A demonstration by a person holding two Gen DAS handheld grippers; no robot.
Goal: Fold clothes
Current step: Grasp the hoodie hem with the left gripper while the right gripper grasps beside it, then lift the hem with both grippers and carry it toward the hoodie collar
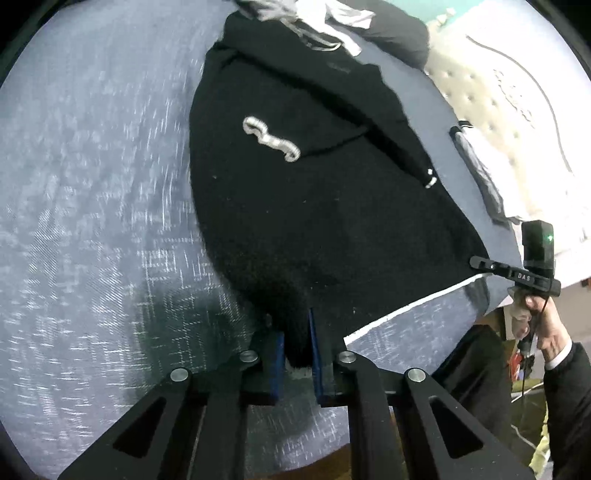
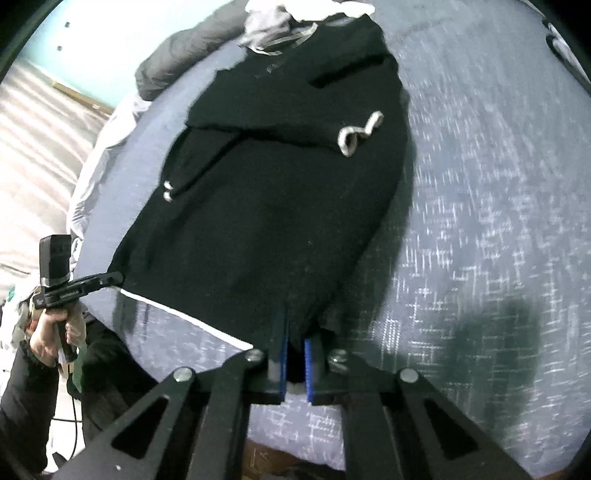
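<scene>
Blue-padded jaws of the left gripper pinch one bottom corner of a black sweater, nearly closed on the bunched fabric. At the other corner, the right gripper clamps the hem likewise — almost shut. Between them the sweater lies spread on a bed's grey-blue cover, sleeves folded across its front, pale cuffs showing, other clothes heaped beyond its collar.
</scene>
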